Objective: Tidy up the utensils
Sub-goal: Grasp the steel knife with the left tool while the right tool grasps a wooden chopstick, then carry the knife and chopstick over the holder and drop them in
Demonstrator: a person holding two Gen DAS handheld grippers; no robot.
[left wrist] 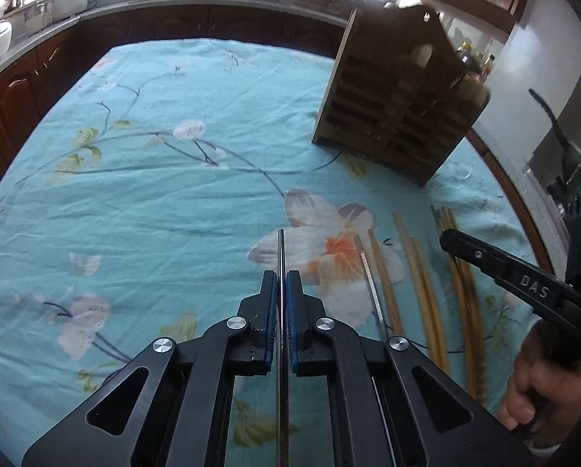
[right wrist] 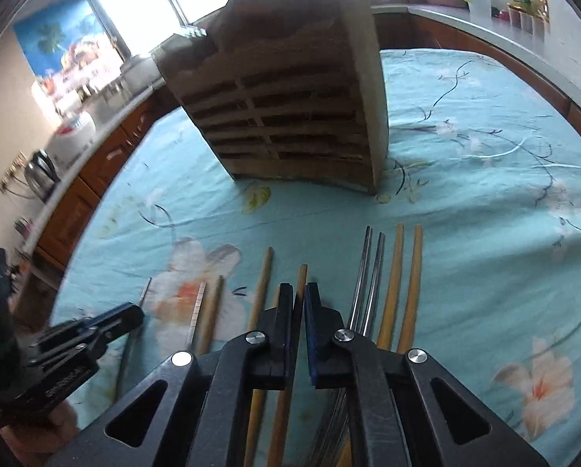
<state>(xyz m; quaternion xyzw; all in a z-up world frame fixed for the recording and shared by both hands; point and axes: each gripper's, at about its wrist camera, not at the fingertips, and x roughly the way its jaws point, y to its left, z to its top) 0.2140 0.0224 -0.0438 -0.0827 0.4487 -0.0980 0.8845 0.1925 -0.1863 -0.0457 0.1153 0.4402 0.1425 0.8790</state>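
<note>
The left gripper (left wrist: 281, 278) was clamped on 1 thin metal chopstick (left wrist: 280, 249), which ran straight out between its blue pads above the flowered cloth (left wrist: 154, 194). The right gripper (right wrist: 299, 292) was nearly closed around a wooden chopstick (right wrist: 301, 276), though I could not tell whether it truly gripped it or only hovered over it. The other chopsticks, wooden (right wrist: 397, 272) and metal (right wrist: 364, 272), lay in a row on the cloth just beside it. Beyond them stood the wooden rack (right wrist: 290, 116), well apart from both tools. The slim metal stick looked liable to pivot or slip in the pads if it caught the rack's edge. Both grippers were close together, so a careless swing could knock the row askew.
</note>
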